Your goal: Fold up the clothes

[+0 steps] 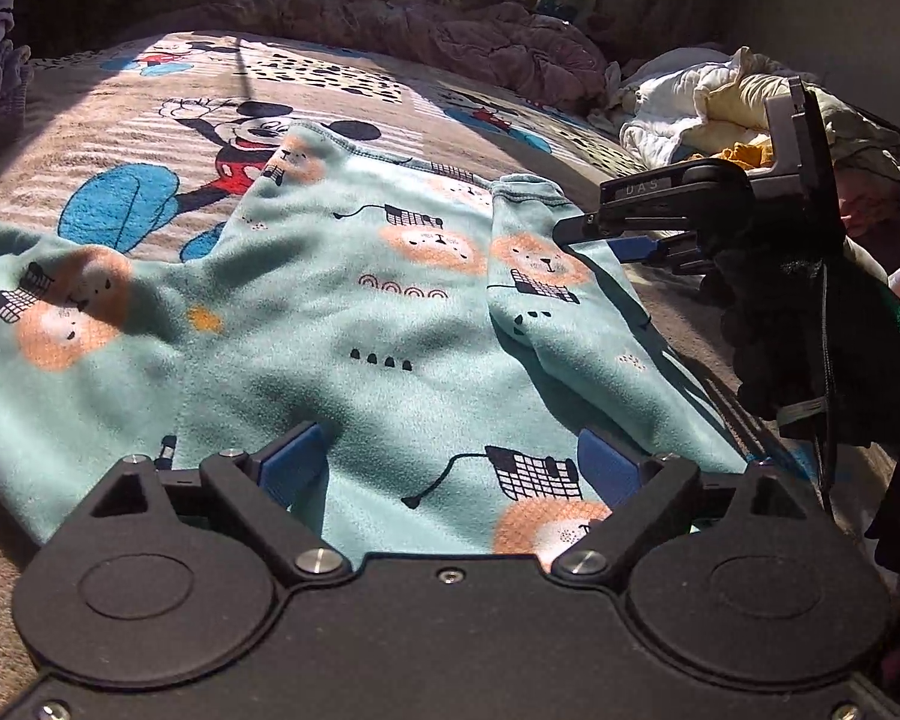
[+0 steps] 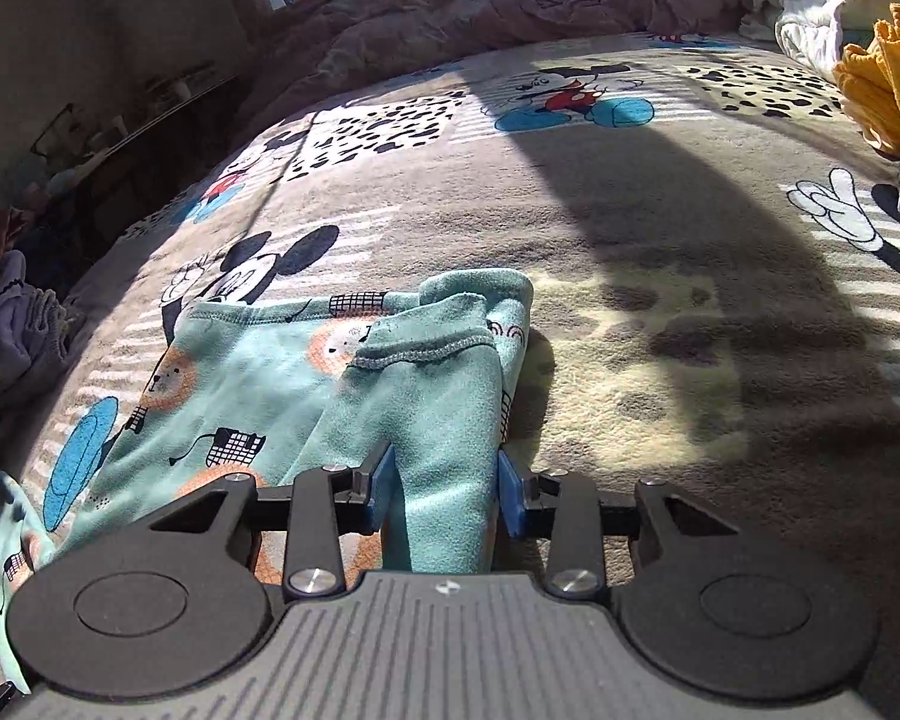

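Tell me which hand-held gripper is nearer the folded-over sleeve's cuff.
Right. The right hand-held gripper straddles the sleeve just behind its cuff; the left hand-held gripper sits wide open over the garment's body, farther back.

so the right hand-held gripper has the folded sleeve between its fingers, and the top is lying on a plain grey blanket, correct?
Blanket is wrong. The right hand-held gripper does have the sleeve between its fingers, but the top lies on a cartoon-mouse print blanket, not a plain grey one. The right wrist view shows it.
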`<state>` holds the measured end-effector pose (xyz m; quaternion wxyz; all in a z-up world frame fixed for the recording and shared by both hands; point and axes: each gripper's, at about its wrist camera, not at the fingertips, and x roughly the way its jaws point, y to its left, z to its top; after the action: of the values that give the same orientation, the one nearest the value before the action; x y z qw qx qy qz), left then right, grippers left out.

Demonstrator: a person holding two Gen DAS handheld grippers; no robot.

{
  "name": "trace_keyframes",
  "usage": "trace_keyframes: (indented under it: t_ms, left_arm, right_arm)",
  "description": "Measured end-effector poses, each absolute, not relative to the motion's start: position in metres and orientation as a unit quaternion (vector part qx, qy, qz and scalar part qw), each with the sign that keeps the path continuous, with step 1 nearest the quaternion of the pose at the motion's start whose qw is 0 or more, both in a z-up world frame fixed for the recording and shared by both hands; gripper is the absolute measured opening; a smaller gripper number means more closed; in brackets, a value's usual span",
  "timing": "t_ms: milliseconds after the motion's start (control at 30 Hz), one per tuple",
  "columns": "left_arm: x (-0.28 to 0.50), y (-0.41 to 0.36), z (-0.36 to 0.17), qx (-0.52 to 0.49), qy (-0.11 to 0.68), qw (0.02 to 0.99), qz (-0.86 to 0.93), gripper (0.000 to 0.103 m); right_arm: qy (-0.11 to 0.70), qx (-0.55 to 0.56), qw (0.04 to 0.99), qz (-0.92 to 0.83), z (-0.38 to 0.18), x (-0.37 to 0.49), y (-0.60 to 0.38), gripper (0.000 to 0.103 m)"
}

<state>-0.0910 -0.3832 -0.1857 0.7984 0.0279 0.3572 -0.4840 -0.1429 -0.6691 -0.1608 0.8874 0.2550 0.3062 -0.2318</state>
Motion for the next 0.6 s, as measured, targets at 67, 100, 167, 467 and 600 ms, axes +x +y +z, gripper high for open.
trace_keyframes:
  t_ms: [67,100,167,467,600]
  left_arm:
    - [-0.092,-0.383,-0.186,0.031,0.355,0.798,-0.486,0.092]
    - [-0.092,-0.383,-0.186,0.034,0.354,0.798,-0.487,0.092]
    - [-0.093,-0.384,-0.186,0.037,0.352,0.798,-0.488,0.092]
    - [-0.096,-0.386,-0.188,0.047,0.343,0.803,-0.485,0.093]
    - [-0.096,-0.387,-0.188,0.046,0.343,0.803,-0.485,0.093]
  right_arm:
    - [0.297,0.257,0.890,-0.234,-0.159,-0.145,-0.668,0.037]
    - [0.290,0.261,0.889,-0.238,-0.158,-0.148,-0.669,0.037]
    - [0.278,0.271,0.886,-0.253,-0.157,-0.153,-0.670,0.043]
    - [0.227,0.342,0.860,-0.302,-0.151,-0.201,-0.684,0.103]
    - [0.205,0.415,0.839,-0.288,-0.154,-0.226,-0.689,0.103]
